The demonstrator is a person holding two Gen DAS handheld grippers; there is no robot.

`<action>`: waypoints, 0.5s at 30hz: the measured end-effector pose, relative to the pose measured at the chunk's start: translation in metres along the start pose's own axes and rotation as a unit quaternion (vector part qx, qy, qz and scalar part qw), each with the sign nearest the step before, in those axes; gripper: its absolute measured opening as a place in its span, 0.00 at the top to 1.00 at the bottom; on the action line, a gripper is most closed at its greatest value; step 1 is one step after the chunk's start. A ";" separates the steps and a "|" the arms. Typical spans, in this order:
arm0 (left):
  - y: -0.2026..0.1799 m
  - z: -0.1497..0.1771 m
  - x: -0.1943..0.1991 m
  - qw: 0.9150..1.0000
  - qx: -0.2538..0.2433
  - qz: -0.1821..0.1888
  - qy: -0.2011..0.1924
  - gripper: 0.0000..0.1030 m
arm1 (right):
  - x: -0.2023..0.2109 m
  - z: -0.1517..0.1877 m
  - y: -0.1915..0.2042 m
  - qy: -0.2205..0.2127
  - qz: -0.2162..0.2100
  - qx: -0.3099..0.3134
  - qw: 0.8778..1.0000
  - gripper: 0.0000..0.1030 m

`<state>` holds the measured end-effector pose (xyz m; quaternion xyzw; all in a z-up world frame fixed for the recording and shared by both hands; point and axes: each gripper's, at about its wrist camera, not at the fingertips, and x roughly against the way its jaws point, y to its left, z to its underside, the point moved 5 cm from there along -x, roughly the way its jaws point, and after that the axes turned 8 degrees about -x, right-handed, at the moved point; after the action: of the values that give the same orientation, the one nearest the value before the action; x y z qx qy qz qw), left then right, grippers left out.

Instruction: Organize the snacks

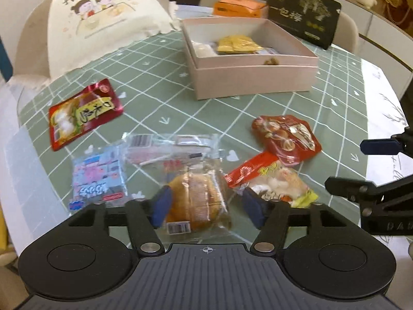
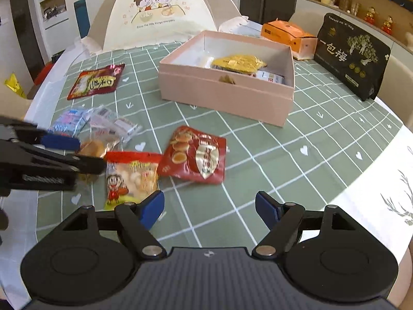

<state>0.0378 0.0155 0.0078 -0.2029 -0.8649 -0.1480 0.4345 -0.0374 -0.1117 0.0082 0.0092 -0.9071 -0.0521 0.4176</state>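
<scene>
My left gripper (image 1: 207, 206) is open, its blue pads either side of a clear-wrapped bread bun (image 1: 197, 201) on the green checked tablecloth. The bun shows in the right wrist view (image 2: 93, 147) between the left gripper's fingers (image 2: 60, 142). My right gripper (image 2: 209, 208) is open and empty above the cloth. Loose snacks lie around: a red-and-yellow cracker pack (image 1: 273, 180) (image 2: 130, 178), a red biscuit pack (image 1: 285, 138) (image 2: 196, 153), a blue-pink pack (image 1: 96, 177), a clear pack (image 1: 170, 148) and a dark red pack (image 1: 84, 113) (image 2: 96, 81). A pink box (image 1: 254, 77) (image 2: 227, 95) holds a yellow pack (image 1: 237, 43) (image 2: 238, 63).
A cream food cover (image 1: 103, 18) (image 2: 160, 13) stands at the back left. An orange box (image 1: 238, 6) (image 2: 287, 35) and a black plum bag (image 1: 303, 14) (image 2: 351, 55) stand behind the pink box. The table edge with white cloth (image 2: 382, 180) runs on the right.
</scene>
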 end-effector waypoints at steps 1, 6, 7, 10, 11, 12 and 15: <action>0.004 0.000 0.001 1.000 0.007 0.005 -0.002 0.34 | 0.000 0.002 0.001 0.003 0.003 0.004 1.000 0.24; 0.036 0.018 -0.006 0.997 0.070 0.007 0.026 0.34 | -0.002 0.008 0.010 0.011 0.008 0.019 1.000 0.24; 0.038 0.018 -0.007 0.997 0.070 0.014 0.022 0.34 | -0.003 0.008 0.012 0.012 0.003 0.019 1.000 0.24; 0.037 0.013 -0.012 0.998 0.053 0.021 0.020 0.33 | -0.007 0.003 0.025 0.023 -0.020 0.018 0.999 0.22; 0.039 0.012 -0.014 0.998 0.054 0.024 0.018 0.35 | -0.009 0.000 0.028 0.028 -0.028 0.019 0.999 0.22; 0.041 0.011 -0.014 0.998 0.057 0.026 0.018 0.40 | -0.012 -0.001 0.032 0.032 -0.034 0.021 0.999 0.22; 0.047 0.015 -0.009 0.996 0.071 0.037 0.025 0.41 | -0.023 -0.005 0.044 0.052 -0.055 0.027 0.997 0.22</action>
<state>0.0546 0.0606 -0.0043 -0.1998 -0.8540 -0.0747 0.4745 -0.0174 -0.0666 -0.0018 0.0735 -0.8833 -0.0502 0.4603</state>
